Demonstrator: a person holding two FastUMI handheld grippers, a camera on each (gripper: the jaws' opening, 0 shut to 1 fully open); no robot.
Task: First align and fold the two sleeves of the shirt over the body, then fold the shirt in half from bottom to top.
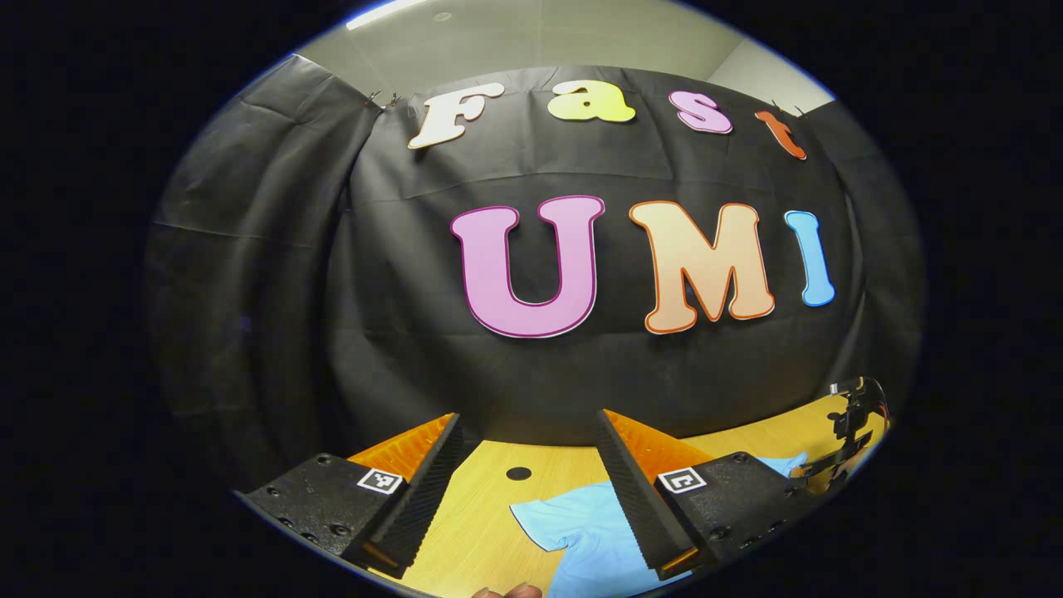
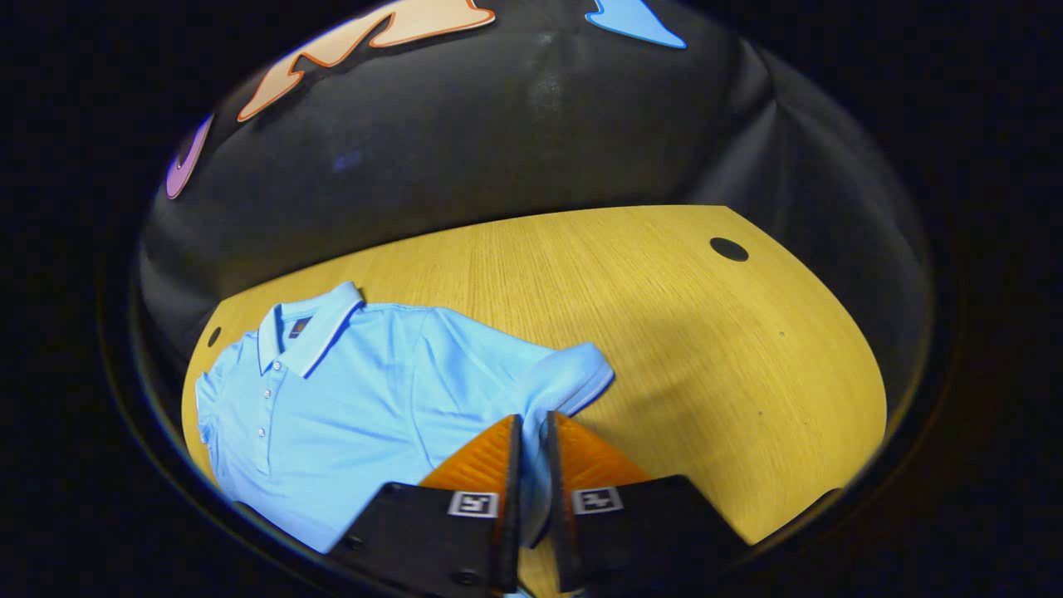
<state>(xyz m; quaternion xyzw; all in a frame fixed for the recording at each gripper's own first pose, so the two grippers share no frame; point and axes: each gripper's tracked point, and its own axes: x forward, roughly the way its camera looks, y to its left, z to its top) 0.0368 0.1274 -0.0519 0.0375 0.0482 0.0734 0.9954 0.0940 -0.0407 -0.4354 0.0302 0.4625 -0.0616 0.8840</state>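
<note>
A wood-grain table (image 2: 631, 274) is seen backed by black cloth walls (image 2: 498, 141), with a strip of pale ceiling (image 1: 531, 41) and a light visible up top in the left gripper view. A round cable hole (image 2: 728, 249) is set near the table's far right corner, and a smaller one (image 2: 214, 336) near its far left edge.

The light blue polo shirt (image 2: 349, 399) is laid flat, face up, over the left part of the table, collar toward the far edge. Loads of bare wood is left to the right of it and along the far edge.

The right claw (image 2: 531, 428) is held low over the table, nearly closed, and a fold of the shirt's sleeve (image 2: 573, 378) is pinched between its fingers.

The left claw (image 1: 531, 432) is held higher and angled toward the wall, spread wide with nothing gripped; the shirt is seen below it. A bit of a hand (image 1: 507, 591) is caught at the bottom edge.
</note>
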